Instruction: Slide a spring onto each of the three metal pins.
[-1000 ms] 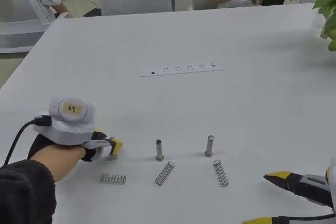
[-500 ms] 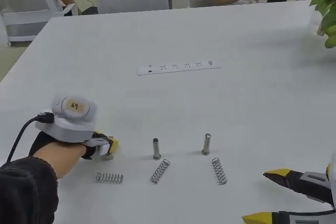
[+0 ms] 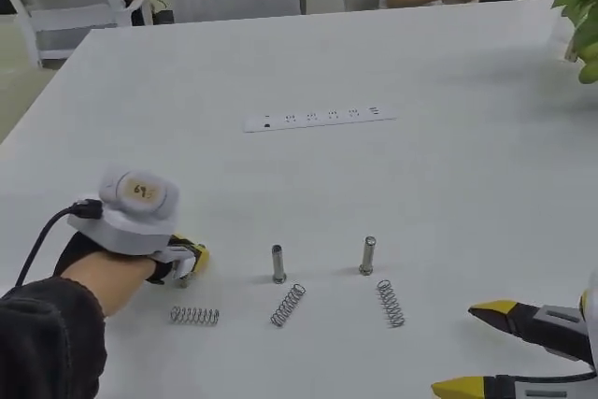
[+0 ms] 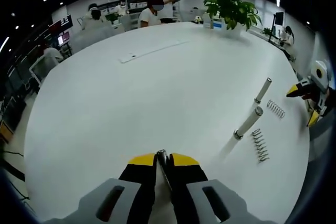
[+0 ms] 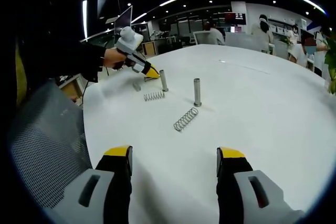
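The left gripper (image 4: 163, 158) was clamped on a thin pin (image 4: 160, 153), mostly hidden; the right gripper (image 3: 475, 348), at five o'clock, gaped wide, empty.

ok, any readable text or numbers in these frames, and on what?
"69": label on the round top of the left gripper, which is shut on a metal pin; slightly blurred.
Power strip: small marks, too small to read.
Wall screen in the right gripper view: blurred, unreadable.

Bright even ceiling light, soft short shadows, sharp head view, fisheye bending at both gripper views' edges
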{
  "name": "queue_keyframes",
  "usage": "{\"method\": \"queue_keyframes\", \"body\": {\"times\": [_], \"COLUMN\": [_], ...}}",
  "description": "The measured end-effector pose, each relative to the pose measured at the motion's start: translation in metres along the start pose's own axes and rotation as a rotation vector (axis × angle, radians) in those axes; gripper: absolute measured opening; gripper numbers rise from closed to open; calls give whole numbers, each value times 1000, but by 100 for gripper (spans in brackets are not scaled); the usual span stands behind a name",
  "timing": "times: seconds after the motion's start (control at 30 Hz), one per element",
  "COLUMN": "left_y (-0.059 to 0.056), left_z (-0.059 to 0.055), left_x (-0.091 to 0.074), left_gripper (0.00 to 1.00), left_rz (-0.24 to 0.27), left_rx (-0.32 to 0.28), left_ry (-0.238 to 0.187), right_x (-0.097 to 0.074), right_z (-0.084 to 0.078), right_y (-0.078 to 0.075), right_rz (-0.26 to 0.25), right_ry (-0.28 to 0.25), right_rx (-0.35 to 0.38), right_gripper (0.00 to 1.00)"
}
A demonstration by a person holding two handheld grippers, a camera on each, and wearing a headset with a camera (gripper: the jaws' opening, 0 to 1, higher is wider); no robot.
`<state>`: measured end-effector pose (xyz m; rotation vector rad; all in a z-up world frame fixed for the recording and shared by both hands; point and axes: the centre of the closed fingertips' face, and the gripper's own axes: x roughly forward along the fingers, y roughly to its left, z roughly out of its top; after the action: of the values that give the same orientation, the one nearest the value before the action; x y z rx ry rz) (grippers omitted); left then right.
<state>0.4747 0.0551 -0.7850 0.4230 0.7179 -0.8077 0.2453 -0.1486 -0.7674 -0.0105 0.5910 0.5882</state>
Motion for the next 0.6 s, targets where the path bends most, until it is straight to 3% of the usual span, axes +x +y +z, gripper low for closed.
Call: {"method": "queue_keyframes", "body": {"times": [0.27,0.6], "left_y": [-2,-4], "left_z": [1,1], "left_x": [2,4], "left_gripper": [7,3], "left_rz": [-3,-5], "left_rx": [12,20], "left_ry": [16,25], "right_x": [-1,-2], "right_z": [-1,-1], "right_y": [-1,-1], "right_rz": [-1,-5], "right_ry": [4,6], "right_rx": [2,0], "right_gripper": [63,63]}}
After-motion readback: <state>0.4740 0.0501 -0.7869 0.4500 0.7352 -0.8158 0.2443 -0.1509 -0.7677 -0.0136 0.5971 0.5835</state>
